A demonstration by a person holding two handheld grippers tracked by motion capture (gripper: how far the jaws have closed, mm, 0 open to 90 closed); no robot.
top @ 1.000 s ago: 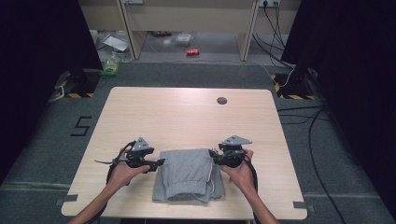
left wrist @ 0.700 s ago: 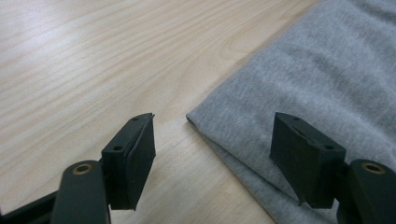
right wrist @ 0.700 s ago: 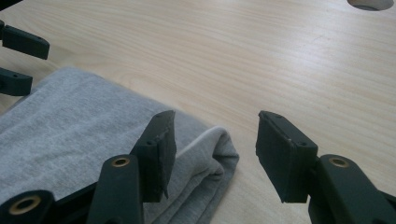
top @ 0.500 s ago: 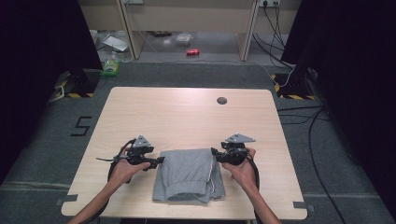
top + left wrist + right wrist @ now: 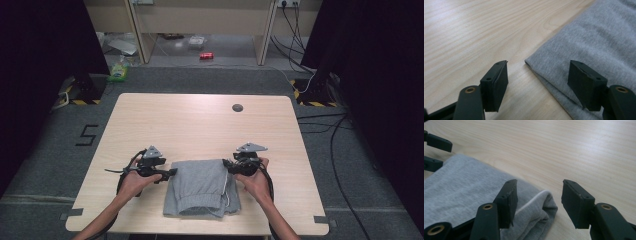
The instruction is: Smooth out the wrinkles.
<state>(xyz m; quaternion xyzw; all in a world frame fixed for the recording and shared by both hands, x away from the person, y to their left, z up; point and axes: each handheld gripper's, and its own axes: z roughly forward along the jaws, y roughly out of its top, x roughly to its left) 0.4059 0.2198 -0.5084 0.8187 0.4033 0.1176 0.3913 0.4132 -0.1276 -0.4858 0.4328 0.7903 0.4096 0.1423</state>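
Two sets of tongs sit low over the near edge of my desk, one at each far corner of the folded grey garment [image 5: 202, 187]. My left tongs [image 5: 537, 82] are spread wide: in the left gripper view one jaw stands over bare wood and the other over the cloth, with the garment's folded corner lying between them, not pinched. My right tongs [image 5: 537, 203] are spread as well; in the right gripper view the left jaw hangs over the grey fabric, the right jaw over bare wood, and the rolled corner with its pale seam lies in the gap between them.

In the high view the left tongs [image 5: 169, 173] lie at 9 o'clock of the garment, pointing toward its upper left corner, and the right tongs [image 5: 227, 164] lie at about 2 o'clock of it, at the upper right corner. Against the frame from a second ago, both tongs sit in nearly the same spots; the right one looks nudged slightly to the right, though the shift is too small for me to be sure. The garment has not moved.

The garment rests flat on the desk [image 5: 200, 125] near its 6 o'clock edge, a white drawstring [image 5: 227, 192] showing on its right side. A small dark round disc [image 5: 237, 107] sits in the desk at about 1 o'clock, well apart from the cloth.
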